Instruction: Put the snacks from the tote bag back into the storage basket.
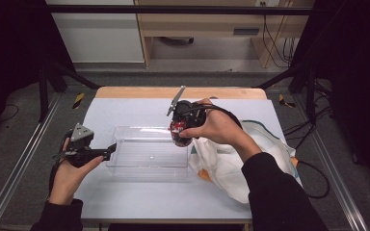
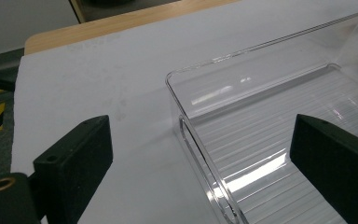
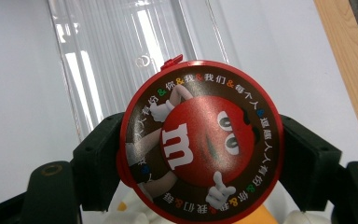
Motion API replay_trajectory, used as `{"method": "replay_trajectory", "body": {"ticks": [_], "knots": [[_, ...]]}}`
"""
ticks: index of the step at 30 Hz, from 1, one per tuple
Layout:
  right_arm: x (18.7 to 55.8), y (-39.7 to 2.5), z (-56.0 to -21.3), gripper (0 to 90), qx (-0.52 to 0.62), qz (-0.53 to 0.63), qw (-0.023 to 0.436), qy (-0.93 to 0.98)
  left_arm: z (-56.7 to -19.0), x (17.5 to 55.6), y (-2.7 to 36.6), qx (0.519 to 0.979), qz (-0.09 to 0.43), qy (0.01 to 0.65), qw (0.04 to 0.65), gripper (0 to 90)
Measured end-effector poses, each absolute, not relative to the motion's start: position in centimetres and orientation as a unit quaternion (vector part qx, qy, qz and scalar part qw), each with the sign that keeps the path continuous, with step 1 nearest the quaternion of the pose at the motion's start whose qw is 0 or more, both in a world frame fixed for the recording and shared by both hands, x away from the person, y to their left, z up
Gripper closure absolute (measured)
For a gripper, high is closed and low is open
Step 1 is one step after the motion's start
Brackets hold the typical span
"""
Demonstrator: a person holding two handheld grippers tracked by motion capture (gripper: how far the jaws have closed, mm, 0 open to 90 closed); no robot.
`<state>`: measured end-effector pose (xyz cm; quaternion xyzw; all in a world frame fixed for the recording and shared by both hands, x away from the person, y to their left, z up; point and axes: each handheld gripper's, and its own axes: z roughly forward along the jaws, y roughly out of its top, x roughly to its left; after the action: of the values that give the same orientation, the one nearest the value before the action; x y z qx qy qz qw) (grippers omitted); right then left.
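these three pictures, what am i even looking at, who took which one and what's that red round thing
A person sits at a white table and holds a hand-operated two-jaw gripper in each hand; there is no robot arm. The high view comes from a fixed camera above, looking down. The other two come from small cameras riding on the grippers, looking along their black jaws.

On the table lies a clear plastic bin, and at its right a white cloth bag with some orange and teal on it.

The left gripper is open, its jaws standing either side of the bin's near wall. The right gripper is shut on a red round candy container, whose lid shows a red cartoon character with an "m". In the high view it is held over the bin's right end.
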<state>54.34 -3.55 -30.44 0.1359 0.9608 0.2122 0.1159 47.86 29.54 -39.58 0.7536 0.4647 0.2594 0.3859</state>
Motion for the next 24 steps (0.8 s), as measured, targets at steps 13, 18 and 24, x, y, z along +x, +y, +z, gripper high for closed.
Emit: {"method": "replay_trajectory", "body": {"ticks": [13,18,24], "knots": [[54.4,-3.0,-31.2,25.3,0.134,0.221,0.113,0.959,-39.7,47.9,29.6,0.756,0.258,0.464,0.384,5.9],[54.5,-2.8,-31.3,25.4,0.137,0.221,0.111,0.959,-39.7,47.9,29.6,0.755,0.258,0.465,0.383,5.9],[54.4,-2.6,-31.7,25.4,0.140,0.220,0.106,0.959,-39.7,47.9,29.6,0.757,0.257,0.464,0.382,5.9]]}}
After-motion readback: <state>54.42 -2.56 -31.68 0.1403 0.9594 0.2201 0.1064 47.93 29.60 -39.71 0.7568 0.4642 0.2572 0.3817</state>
